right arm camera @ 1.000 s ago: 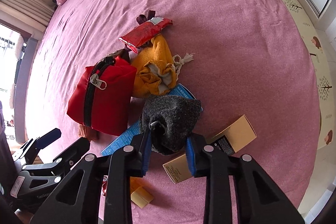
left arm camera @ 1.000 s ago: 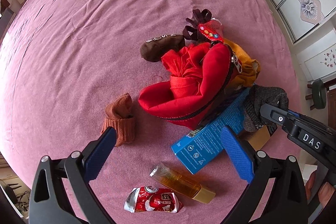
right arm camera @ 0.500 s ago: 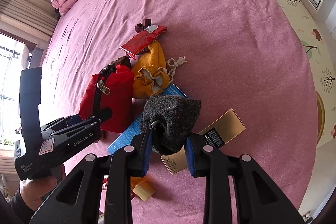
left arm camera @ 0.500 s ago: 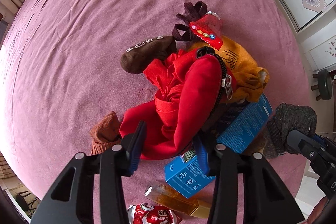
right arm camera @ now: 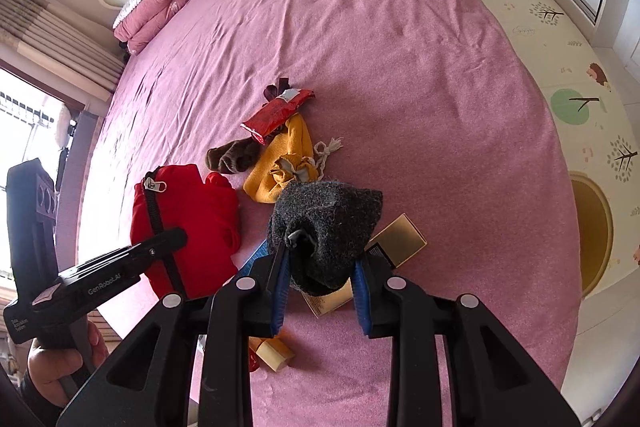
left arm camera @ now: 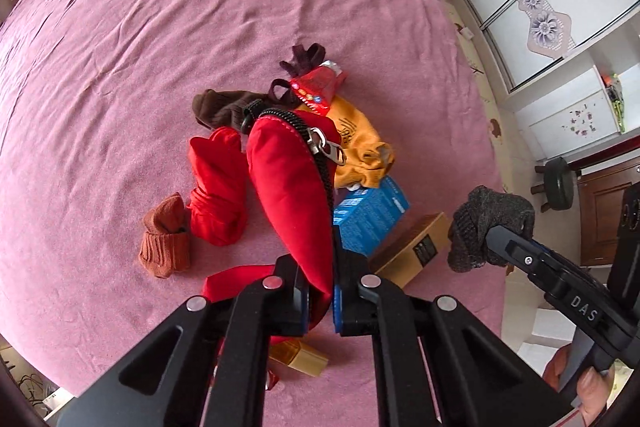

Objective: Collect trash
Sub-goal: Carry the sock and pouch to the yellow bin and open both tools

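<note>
Since a second ago, my left gripper (left arm camera: 320, 301) has gone from spread wide above the pile to pinched on the lower edge of the red zip pouch (left arm camera: 292, 187), and I am lifting that pouch so it stands up off the pink bedspread (left arm camera: 160, 27). My right gripper (right arm camera: 320, 293) is still clamping the dark grey sock (right arm camera: 326, 227), held up over the tan box (right arm camera: 400, 239) and the blue box (left arm camera: 368, 219).

I am judging this as the bag-opening step: the pouch is serving as the collecting bag, and next I am needing to bring the sock to the zipper mouth, which is facing away to the left.

Room is tight low down, where the amber bottle (right arm camera: 274, 351) is lying just under both grippers near the bed's edge. Farther up, the bedspread is lying bare past the red snack wrapper (right arm camera: 278, 113) and yellow drawstring bag (right arm camera: 280, 163).
</note>
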Available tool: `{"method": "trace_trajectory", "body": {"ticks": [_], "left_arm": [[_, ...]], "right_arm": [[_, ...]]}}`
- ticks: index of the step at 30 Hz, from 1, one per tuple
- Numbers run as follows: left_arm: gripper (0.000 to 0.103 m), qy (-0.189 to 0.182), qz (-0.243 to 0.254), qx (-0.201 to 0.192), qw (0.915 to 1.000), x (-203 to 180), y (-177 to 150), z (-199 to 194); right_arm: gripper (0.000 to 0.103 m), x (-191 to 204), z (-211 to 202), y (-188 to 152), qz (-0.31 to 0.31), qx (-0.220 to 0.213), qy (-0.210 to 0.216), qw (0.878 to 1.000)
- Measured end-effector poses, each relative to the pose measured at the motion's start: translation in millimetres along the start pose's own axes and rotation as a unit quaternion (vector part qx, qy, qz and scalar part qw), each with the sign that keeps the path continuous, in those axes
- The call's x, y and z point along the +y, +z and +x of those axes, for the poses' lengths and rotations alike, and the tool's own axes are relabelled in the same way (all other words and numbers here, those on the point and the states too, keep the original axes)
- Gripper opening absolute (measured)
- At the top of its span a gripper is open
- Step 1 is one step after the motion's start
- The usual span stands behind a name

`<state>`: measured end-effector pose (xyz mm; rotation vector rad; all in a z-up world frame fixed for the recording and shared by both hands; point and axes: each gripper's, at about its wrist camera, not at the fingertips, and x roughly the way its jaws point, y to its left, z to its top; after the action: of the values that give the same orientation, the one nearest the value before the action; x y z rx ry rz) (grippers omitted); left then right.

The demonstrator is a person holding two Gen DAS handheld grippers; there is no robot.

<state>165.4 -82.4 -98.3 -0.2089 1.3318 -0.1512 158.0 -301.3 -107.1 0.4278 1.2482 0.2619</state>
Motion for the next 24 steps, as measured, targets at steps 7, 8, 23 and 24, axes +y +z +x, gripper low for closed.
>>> {"method": "trace_trajectory", "body": {"ticks": [7,8,23,24], "left_arm": [[0.008,-0.056,0.033,-0.01,0.9978,-59,2,-19],[0.008,-0.062,0.04,-0.009,0.9972,-70,3,-18],[0.008,-0.123,0.201,0.044,0.9708,-273,-11,47],[0.008,-0.125,0.209,0.048,0.9688,-285,-13,53]], "right_arm": [[0.027,-37,-44,-8,0.022,-0.027,-0.005,0.999],[0.027,-44,-49,-9,0.026,-0.031,-0.007,0.999],[0.027,-196,-140,-30,0.138,-0.105,-0.064,0.983],[0.027,-208,-144,-32,0.147,-0.108,-0.07,0.981]]}}
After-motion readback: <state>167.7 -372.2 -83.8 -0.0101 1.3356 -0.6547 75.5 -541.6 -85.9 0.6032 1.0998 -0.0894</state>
